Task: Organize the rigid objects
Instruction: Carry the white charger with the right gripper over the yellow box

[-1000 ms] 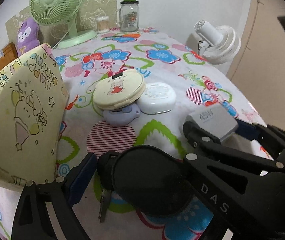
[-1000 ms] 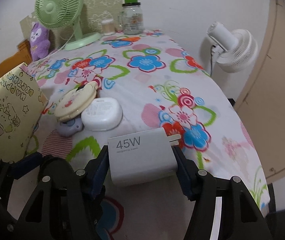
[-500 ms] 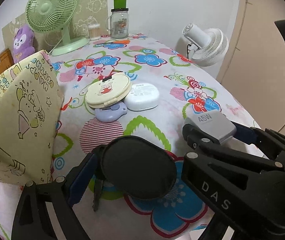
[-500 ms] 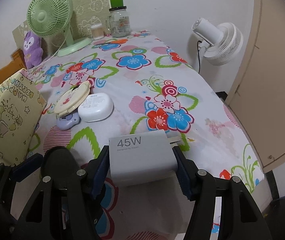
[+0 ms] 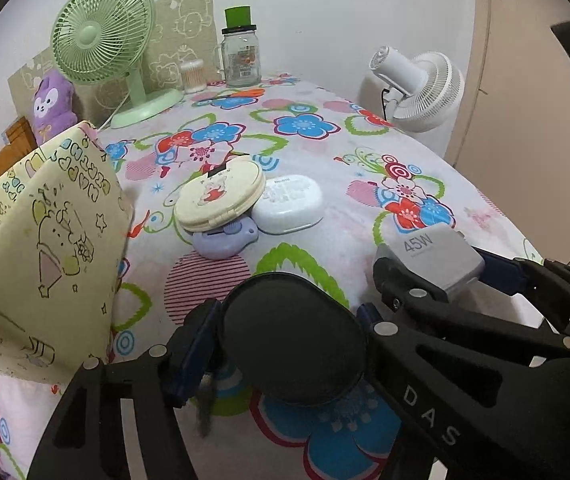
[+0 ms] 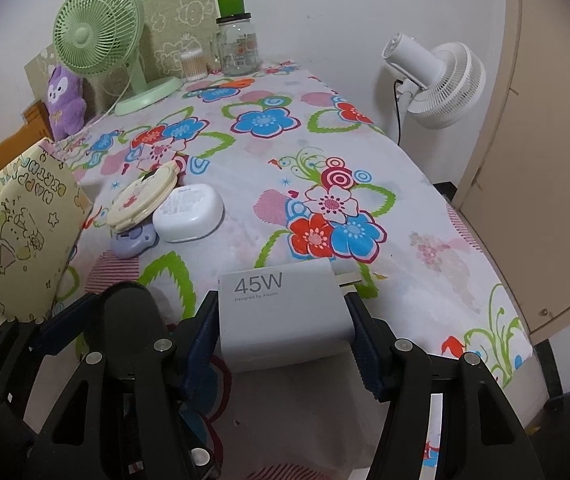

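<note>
My left gripper [image 5: 285,344] is shut on a black oval case [image 5: 293,336] with a key hanging under it, held above the floral tablecloth. My right gripper [image 6: 285,320] is shut on a white 45W charger [image 6: 281,312], also seen in the left wrist view [image 5: 433,260]. Ahead on the table lie a cream round compact [image 5: 221,196], a white case [image 5: 289,204] and a small lilac object [image 5: 225,240], touching each other. The same pile shows in the right wrist view [image 6: 165,208].
A yellow gift bag [image 5: 41,248] stands at the left. A green fan [image 5: 101,44], a purple plush [image 5: 51,104], a cotton swab jar [image 5: 193,76] and a glass jar [image 5: 241,56] line the back. A white fan [image 5: 417,84] stands beyond the table's right edge.
Both grippers, still holding their objects, pulled back from the pile half a second ago and have now moved a little forward toward it again.
</note>
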`<action>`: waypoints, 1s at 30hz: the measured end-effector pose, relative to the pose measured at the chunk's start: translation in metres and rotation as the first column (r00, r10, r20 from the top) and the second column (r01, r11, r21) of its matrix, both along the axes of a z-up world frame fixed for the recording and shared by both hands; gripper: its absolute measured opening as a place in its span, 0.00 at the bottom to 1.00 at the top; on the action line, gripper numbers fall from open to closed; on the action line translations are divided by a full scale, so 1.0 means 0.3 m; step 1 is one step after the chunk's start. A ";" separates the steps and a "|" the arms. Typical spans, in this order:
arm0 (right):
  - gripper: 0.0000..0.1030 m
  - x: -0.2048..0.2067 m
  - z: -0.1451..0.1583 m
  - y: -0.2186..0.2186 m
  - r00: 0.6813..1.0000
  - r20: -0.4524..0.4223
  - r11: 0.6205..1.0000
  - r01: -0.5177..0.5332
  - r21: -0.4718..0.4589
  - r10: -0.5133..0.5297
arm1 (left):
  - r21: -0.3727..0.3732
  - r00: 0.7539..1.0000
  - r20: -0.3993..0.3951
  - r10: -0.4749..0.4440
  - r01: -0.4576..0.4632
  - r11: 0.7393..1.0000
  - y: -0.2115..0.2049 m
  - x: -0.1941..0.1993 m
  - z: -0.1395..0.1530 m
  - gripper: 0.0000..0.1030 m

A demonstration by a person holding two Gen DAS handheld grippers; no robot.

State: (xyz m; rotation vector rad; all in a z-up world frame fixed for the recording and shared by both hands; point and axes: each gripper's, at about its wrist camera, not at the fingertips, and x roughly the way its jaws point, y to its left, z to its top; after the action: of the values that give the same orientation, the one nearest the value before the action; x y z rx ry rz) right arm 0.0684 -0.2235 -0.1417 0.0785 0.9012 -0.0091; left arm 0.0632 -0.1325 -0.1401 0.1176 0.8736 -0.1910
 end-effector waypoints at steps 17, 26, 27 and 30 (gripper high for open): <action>0.61 0.080 0.044 -0.020 1.000 0.024 0.998 -0.012 0.065 0.010 | -0.004 1.000 0.000 0.017 -0.017 1.000 -0.016 0.072 0.053 0.69; 0.61 0.080 0.127 -0.004 0.998 0.062 0.998 -0.021 0.064 0.018 | -0.006 0.999 0.029 0.020 -0.020 1.000 0.002 0.068 0.136 0.69; 0.61 0.076 0.138 -0.002 0.998 0.066 0.998 -0.022 0.061 0.018 | -0.007 0.999 0.031 0.018 -0.018 1.000 0.003 0.066 0.145 0.69; 0.61 0.069 0.172 0.006 0.997 0.073 0.998 -0.021 0.054 0.017 | -0.009 0.999 0.036 0.012 -0.011 1.000 0.009 0.060 0.178 0.69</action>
State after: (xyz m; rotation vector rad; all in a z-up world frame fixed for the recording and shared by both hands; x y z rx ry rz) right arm 0.0890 -0.2217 -0.0902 0.1209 0.8296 0.0361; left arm 0.0811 -0.1299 -0.0868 0.1079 0.8370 -0.1813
